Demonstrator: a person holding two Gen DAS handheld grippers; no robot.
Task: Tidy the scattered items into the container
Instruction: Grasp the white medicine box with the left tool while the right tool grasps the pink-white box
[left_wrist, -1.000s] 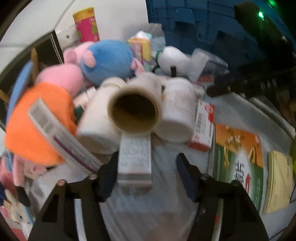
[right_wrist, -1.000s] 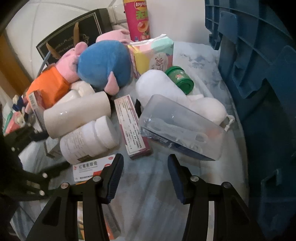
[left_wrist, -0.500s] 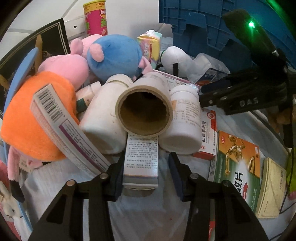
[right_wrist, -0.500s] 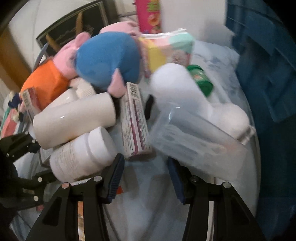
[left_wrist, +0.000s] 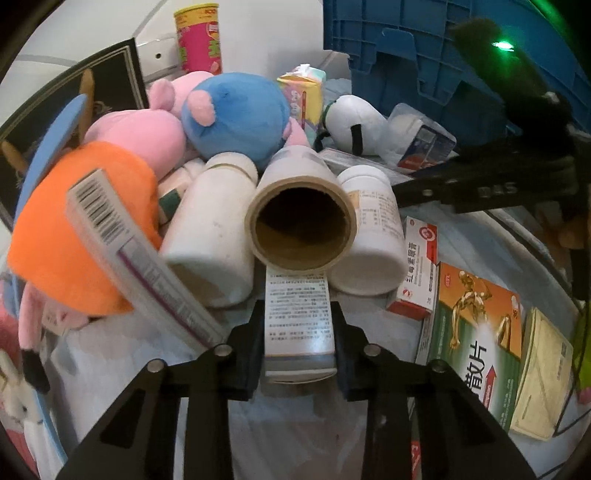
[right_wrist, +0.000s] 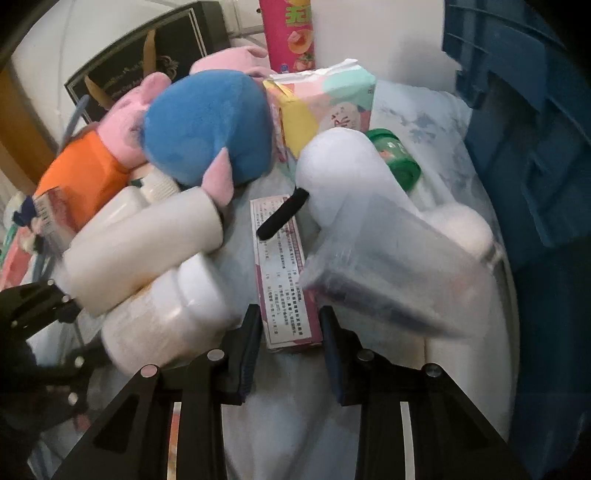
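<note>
My left gripper is shut on a small white printed box lying on the pale cloth, right under a cardboard tube that rests between two white bottles. In the right wrist view, my right gripper has its fingers pressed against the near end of a long pink-and-white box, which lies between a white bottle and a clear plastic pack. The blue crate stands at the far right.
Plush toys crowd the back: an orange-and-pink pig, a blue one and a white one. A tissue pack, green-lidded jar and chips can stand behind. A green-and-orange box lies right.
Both grippers have closed from wide open: the left onto the small white box, the right moved forward and closed around the long box's near end.
</note>
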